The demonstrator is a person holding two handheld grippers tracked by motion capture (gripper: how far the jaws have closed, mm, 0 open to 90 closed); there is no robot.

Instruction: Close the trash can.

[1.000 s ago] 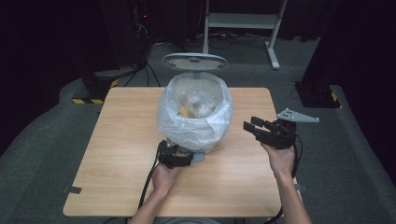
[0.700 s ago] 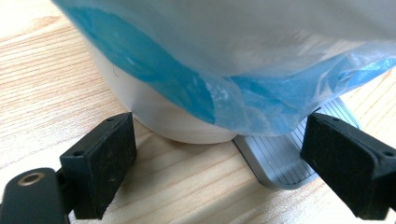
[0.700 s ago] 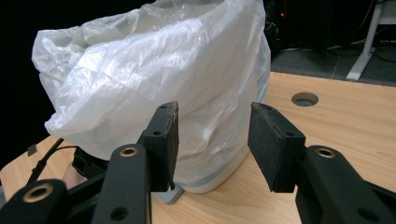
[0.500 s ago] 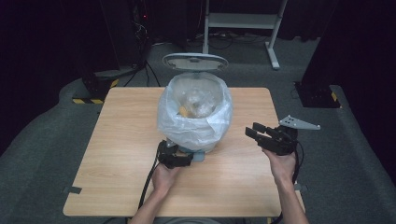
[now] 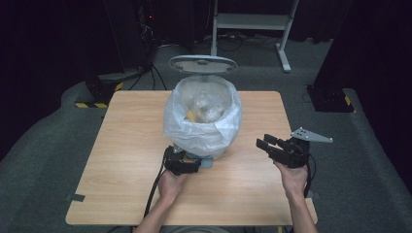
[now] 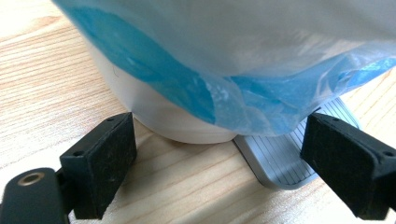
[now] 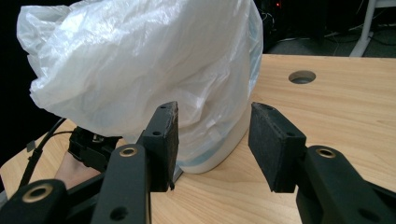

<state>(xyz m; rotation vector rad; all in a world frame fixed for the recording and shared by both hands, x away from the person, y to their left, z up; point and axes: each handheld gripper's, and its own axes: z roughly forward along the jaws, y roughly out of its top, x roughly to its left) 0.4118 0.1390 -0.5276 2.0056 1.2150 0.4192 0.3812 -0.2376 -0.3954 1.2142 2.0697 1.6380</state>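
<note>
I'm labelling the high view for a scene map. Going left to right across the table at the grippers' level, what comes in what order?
Left gripper → grey pedal at the foot of the bag-lined bin → bare wooden table → right gripper.

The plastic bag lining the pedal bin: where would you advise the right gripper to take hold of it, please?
Probably the loose overhang of the plastic bag draped outside the pedal bin, coming level from the right gripper's side. That film hangs free of the wall in folds thin enough for the open jaws to pinch, while the bin's round body looks too wide.
</note>
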